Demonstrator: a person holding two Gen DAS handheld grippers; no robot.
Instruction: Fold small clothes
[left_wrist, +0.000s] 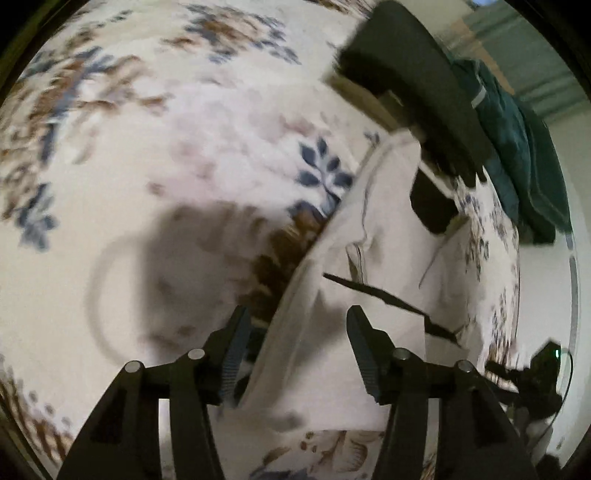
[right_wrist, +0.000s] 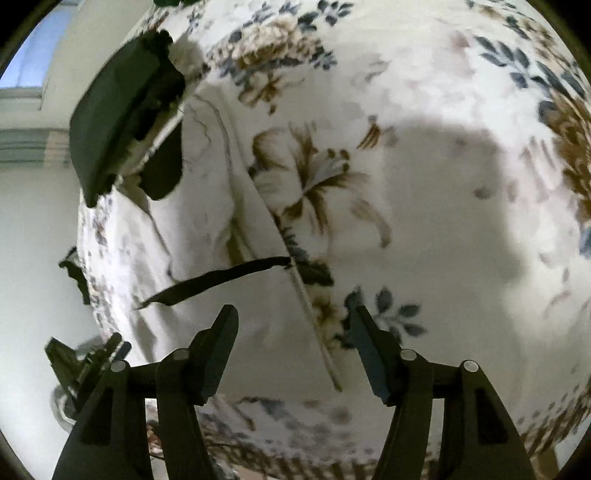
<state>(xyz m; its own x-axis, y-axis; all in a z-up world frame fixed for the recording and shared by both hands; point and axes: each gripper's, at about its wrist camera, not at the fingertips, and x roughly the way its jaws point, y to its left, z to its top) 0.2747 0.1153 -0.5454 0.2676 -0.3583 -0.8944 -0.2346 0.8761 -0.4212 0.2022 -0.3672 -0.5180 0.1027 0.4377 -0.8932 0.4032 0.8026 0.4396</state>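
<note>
A small white garment (left_wrist: 332, 332) with a thin black strap (left_wrist: 391, 299) lies on a floral bedsheet (left_wrist: 147, 129). My left gripper (left_wrist: 299, 325) is open just above it, its fingers on either side of the garment's left hem. In the right wrist view the same white garment (right_wrist: 207, 206) and black strap (right_wrist: 218, 278) lie on the sheet (right_wrist: 424, 184). My right gripper (right_wrist: 291, 325) is open and empty above the garment's hemmed edge (right_wrist: 310, 314).
A dark flat object (left_wrist: 417, 77) (right_wrist: 125, 110) lies at the garment's far end. A dark green cloth (left_wrist: 517, 147) is heaped beyond it. The bed's edge and a black device (right_wrist: 81, 365) (left_wrist: 532, 376) are at the side. Both views are blurred.
</note>
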